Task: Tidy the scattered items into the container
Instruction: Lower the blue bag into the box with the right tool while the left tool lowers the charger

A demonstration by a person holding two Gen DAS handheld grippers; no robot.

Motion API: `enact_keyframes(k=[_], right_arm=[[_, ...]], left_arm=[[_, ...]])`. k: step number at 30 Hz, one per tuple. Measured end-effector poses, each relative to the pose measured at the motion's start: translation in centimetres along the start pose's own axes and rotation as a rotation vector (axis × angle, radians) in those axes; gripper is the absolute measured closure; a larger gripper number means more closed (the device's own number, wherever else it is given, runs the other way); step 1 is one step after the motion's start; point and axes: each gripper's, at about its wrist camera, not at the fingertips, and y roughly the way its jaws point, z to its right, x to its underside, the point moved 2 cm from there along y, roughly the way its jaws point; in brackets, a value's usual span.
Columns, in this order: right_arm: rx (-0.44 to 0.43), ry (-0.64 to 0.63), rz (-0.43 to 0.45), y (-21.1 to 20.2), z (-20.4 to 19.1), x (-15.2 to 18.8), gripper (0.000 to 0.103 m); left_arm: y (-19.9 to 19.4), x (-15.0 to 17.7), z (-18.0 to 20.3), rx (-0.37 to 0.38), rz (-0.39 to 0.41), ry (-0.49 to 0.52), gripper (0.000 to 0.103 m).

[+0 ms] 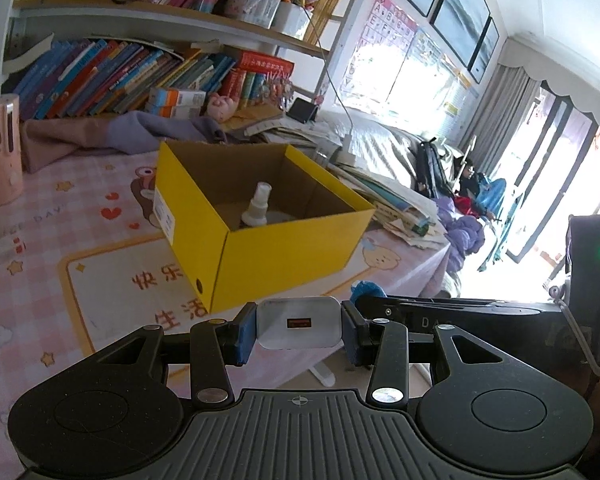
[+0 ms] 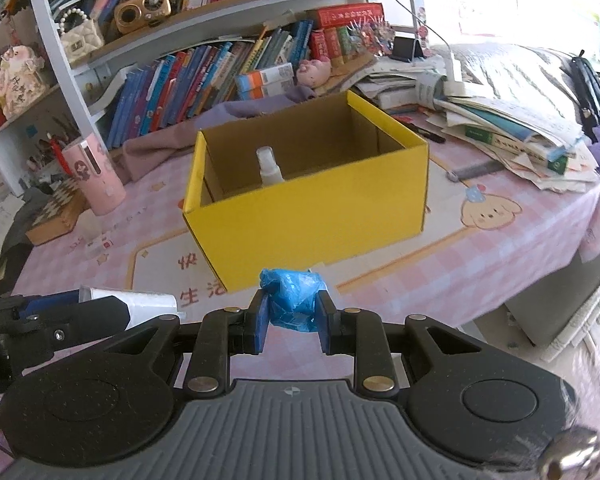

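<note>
a: both loads look ready to go in. the left hand-held gripper is clenched on a white charger block, and the right hand-held gripper is pinched tight on a crumpled blue wad.

b: and the yellow box?

a: open on the bench, just ahead of both, with a small spray bottle standing inside near the back wall.

b: so how would you drop them?

a: i'd lift each one over the near wall before letting go, and release to either side of the bottle so it doesn't tip. one at a time, since the two grippers sit close together.

b: anything in the way?

a: the near wall is the main hurdle. a pink cylinder stands well off to the left, a paper stack to the right, and purple cloth lies behind the box.
</note>
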Motion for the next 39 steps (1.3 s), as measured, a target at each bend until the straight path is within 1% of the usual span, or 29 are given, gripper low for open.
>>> enact_keyframes(k=[5,11,17,21,27,32,39], right_arm=[[-0.019,-0.002,0.027,1.2,0.3,-2.0,0.08],[-0.05,-0.017,0.079,2.4,1.0,-5.1,0.08],[-0.084,-0.038,0.124,4.2,2.3,-9.4,0.08],[-0.096,-0.063,0.129,6.2,3.4,-12.1,0.08],[-0.125,-0.109,0.096,9.9,4.8,-14.9,0.08],[-0.158,-0.162,0.051,13.3,5.3,-16.4,0.08],[-0.188,-0.249,-0.066,18.6,4.9,-17.3,0.08]], left_arm=[[0.6,-1.9,-0.3,0.01,0.034,0.0,0.062],[2.0,-4.5,-0.2,-0.004,0.067,0.019,0.062],[4.6,-7.3,0.0,-0.038,0.095,0.048,0.062],[6.9,-8.8,-0.4,-0.073,0.109,0.026,0.062],[10.1,-10.3,-1.3,-0.151,0.112,-0.019,0.062],[12.9,-11.1,-2.4,-0.216,0.079,-0.054,0.062],[16.3,-11.2,-2.9,-0.271,0.021,-0.057,0.062]])
